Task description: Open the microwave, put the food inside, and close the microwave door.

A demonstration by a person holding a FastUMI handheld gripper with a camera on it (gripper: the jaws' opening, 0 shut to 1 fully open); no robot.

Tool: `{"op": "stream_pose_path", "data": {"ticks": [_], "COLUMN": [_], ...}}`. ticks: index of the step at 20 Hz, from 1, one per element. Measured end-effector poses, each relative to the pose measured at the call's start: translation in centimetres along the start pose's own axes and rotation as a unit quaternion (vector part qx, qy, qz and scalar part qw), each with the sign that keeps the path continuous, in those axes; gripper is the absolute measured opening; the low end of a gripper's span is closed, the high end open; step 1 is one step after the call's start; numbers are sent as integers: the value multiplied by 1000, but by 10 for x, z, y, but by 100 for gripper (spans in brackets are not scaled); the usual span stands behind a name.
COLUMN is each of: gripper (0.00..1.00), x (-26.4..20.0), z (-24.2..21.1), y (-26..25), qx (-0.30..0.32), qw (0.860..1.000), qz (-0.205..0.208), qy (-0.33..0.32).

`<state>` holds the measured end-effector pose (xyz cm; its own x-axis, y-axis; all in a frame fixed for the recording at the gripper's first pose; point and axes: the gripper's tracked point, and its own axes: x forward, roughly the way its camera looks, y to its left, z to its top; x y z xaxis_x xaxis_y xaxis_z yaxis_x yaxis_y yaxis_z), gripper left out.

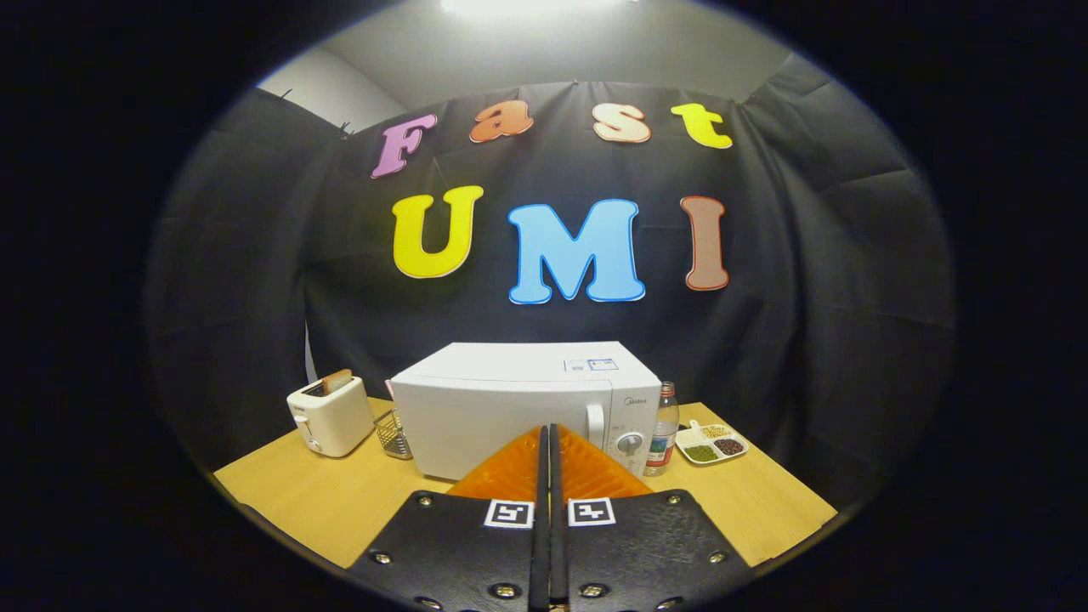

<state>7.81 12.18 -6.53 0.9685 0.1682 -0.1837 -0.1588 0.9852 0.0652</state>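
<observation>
- Gripper (549, 442), fingers pressed together and holding nothing, at lower centre, before the closed microwave (518, 404).
- Bare worktop (314, 497) lower left; toaster (330, 415) near its left edge.

"Midea" — on the microwave (510, 408).

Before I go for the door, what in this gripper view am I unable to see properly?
- Microwave: the lower middle of its closed door sits behind the shut orange fingers of the gripper.
- Wire basket: partly behind the microwave's corner; its contents can't be told.
- Divided dish: its fillings are too small to identify.
- Table: its near edge is covered by the gripper's black body.
</observation>
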Motion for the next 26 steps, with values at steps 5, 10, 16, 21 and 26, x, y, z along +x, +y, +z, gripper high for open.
{"op": "stream_pose_path", "data": {"ticks": [5,10,16,21,26], "gripper": [1,77,96,96,96], "x": [-63,-104,-119,-121,-121], "z": [17,19,20,24,21], "y": [7,7,4,2,-10], "qx": [-6,19,-1,0,4], "qw": [999,998,999,999,999], "qz": [5,8,1,-2,-6], "qy": [-36,-52,-50,-48,-42]}}
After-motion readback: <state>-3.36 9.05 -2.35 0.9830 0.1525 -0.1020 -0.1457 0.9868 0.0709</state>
